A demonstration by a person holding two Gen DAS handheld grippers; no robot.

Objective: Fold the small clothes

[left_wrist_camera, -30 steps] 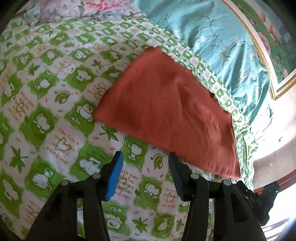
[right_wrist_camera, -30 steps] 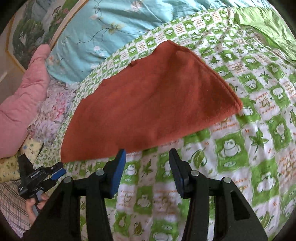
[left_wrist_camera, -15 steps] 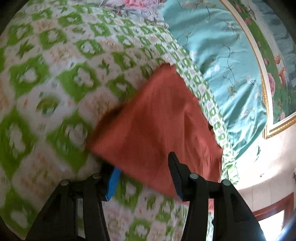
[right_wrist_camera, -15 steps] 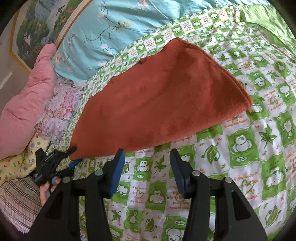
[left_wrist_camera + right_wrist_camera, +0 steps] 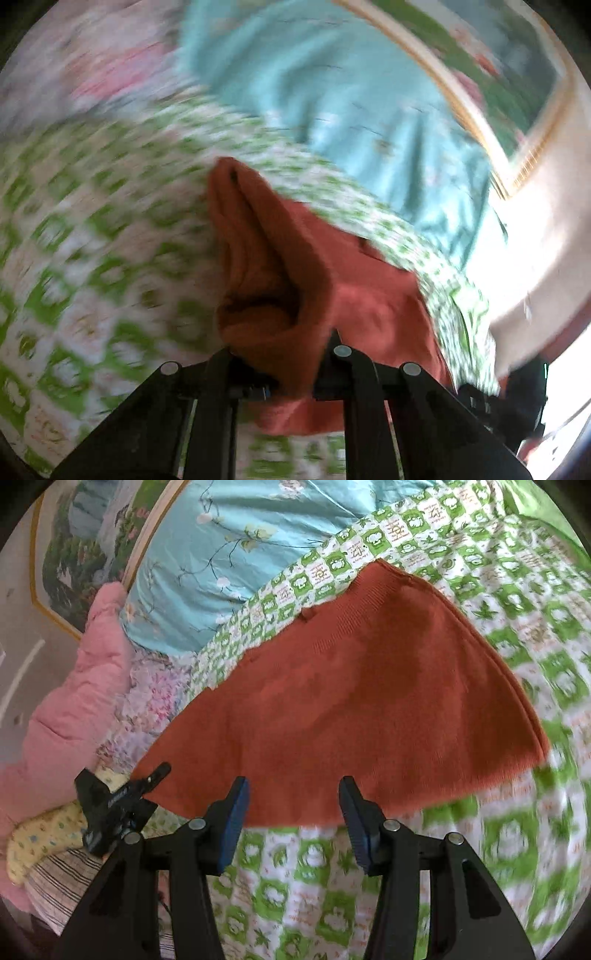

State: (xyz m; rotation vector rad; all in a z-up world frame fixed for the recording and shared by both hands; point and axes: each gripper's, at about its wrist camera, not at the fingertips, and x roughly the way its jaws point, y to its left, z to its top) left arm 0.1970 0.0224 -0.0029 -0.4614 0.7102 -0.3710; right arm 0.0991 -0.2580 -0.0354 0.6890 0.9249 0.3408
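The rust-red garment lies on the green-checked bedspread – long axis left-right. Left tongs clench its lifted corner; right tongs gape, released.

A green-and-white patterned bedspread covers the bed. A turquoise floral quilt lies upper centre, beside a pink pillow at left. A gold-framed painting hangs upper left.
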